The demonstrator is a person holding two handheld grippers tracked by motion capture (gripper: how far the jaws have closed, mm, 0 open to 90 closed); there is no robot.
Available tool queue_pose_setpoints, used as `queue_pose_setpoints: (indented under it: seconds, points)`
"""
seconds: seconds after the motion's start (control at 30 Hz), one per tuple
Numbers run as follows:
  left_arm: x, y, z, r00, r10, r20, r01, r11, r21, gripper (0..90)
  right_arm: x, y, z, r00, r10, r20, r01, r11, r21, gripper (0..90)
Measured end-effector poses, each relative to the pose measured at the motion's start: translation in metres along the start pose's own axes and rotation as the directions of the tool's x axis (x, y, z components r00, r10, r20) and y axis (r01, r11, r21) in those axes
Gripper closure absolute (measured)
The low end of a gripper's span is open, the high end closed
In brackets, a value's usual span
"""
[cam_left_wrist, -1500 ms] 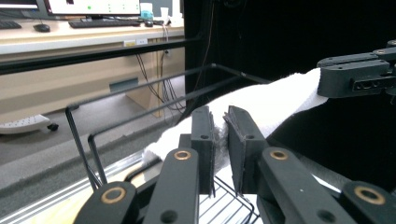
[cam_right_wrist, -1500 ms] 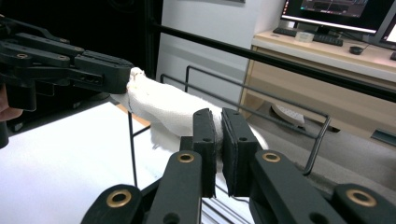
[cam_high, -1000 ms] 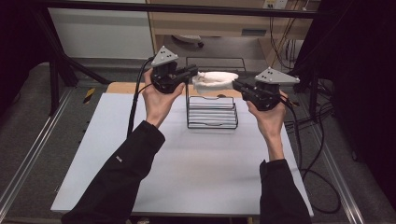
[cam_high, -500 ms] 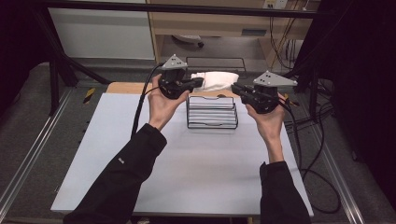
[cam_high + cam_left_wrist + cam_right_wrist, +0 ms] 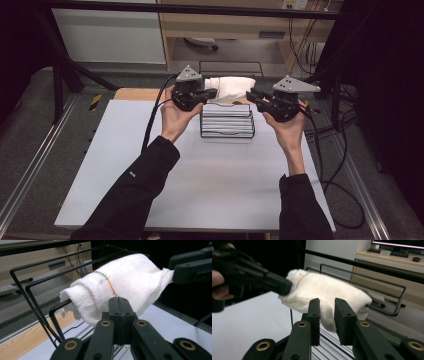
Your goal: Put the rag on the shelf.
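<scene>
White cloth (image 5: 231, 86) is bunched and draped over the top wires of the black wire rack (image 5: 227, 122), at the rack's far side. Rack sits on the white counter (image 5: 200, 185), toward its far edge.

Left claw (image 5: 212, 93) is at the rack's upper left corner, level, tip pointing at the cloth. Its jaws are pressed together, flat against each other in the left gripper view, with the cloth's (image 5: 120, 287) near edge right at the tip (image 5: 119, 302). Can't tell if any fabric is actually nipped between them; no visible gap.

Right claw (image 5: 252, 95) is at the rack's upper right corner, pointing at the cloth's other end. Jaws have just been opening: in the right gripper view there's a clear gap (image 5: 327, 307) between the 2 black pads, and the cloth (image 5: 324, 292) hangs just beyond them, its lower fold behind the gap. Pads aren't pressing on it.

Same view shows the left claw (image 5: 284, 286) touching the cloth's far end, above the rack wires (image 5: 387, 290).

Cloth has a thin line of coloured stitching (image 5: 107, 281) across its upper fold. Cables from both claws trail off the counter toward the person.
</scene>
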State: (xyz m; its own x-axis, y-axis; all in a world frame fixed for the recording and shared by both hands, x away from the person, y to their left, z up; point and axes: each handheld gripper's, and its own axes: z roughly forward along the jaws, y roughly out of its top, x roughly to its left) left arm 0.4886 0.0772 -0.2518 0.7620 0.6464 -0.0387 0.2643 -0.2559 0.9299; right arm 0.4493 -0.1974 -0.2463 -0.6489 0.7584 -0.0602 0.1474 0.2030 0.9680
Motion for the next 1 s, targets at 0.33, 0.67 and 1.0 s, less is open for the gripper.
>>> queue_pose_setpoints:
  seconds: [0.33,0.67,1.0]
  points:
    - [0.0,-0.006,0.005,0.9999,0.008,-0.009,-0.008,0.9999,0.015,90.0,0.004,-0.006,0.013,0.9985,0.035,-0.042,-0.031,0.996,0.086,90.0]
    - [0.004,-0.012,0.011,0.9996,0.009,-0.025,-0.009,0.9999,0.01,90.0,-0.005,-0.024,0.028,0.9968,0.061,0.05,-0.066,0.993,0.097,90.0]
    - [0.004,-0.014,0.01,0.9995,0.015,-0.029,-0.015,0.9999,-0.003,89.7,-0.005,-0.024,0.029,0.9968,0.066,0.046,-0.069,0.995,0.073,88.1]
